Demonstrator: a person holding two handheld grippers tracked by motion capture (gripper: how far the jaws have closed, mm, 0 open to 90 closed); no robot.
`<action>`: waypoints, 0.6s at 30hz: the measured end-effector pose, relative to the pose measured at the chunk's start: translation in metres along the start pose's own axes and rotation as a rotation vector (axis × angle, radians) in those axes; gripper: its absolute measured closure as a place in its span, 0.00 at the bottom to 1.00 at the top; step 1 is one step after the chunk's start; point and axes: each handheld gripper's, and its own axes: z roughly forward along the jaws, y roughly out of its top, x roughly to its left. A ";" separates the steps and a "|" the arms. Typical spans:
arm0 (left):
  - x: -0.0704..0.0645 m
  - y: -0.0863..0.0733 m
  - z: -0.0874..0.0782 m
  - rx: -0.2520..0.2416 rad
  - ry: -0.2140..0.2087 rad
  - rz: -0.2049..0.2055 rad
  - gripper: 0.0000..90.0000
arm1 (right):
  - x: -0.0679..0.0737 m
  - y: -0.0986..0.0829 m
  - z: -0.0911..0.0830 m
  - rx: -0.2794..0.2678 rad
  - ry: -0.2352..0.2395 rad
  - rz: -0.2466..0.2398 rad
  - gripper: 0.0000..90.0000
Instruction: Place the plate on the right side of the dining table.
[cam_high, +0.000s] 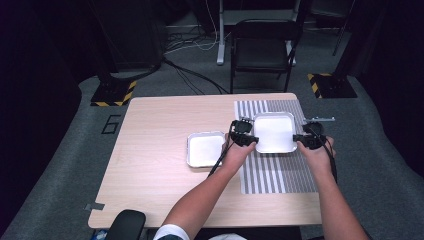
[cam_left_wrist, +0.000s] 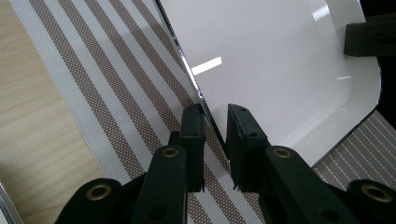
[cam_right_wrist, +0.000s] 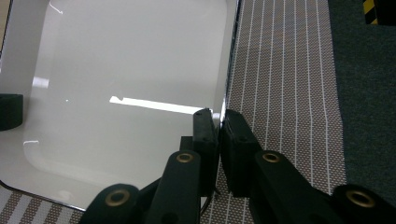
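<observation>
Both my grippers are on the white tray (cam_high: 274, 131), one at each side rim.

From the high view I see the tray on the striped mat (cam_high: 278, 170) at about 2 o'clock on the table (cam_high: 150, 165), my left gripper (cam_high: 248, 140) at its 9 o'clock edge, my right gripper (cam_high: 301, 138) at 3 o'clock; a second tray (cam_high: 205, 148) lies at 9 o'clock, off the mat. In the left gripper view the jaws straddle the rim, slightly spread; contact looks likely, though I cannot be sure. In the right gripper view the jaws are pressed onto the rim, pinching it.
</observation>
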 end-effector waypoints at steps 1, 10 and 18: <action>0.000 -0.001 0.001 0.000 0.002 -0.001 0.86 | 0.000 -0.001 0.000 -0.004 0.000 -0.008 0.94; 0.002 -0.006 0.007 0.008 -0.001 -0.007 0.86 | 0.000 -0.005 0.006 -0.001 -0.005 -0.016 0.94; 0.006 -0.009 0.009 0.010 0.001 -0.012 0.86 | 0.001 -0.007 0.011 0.005 -0.006 -0.015 0.94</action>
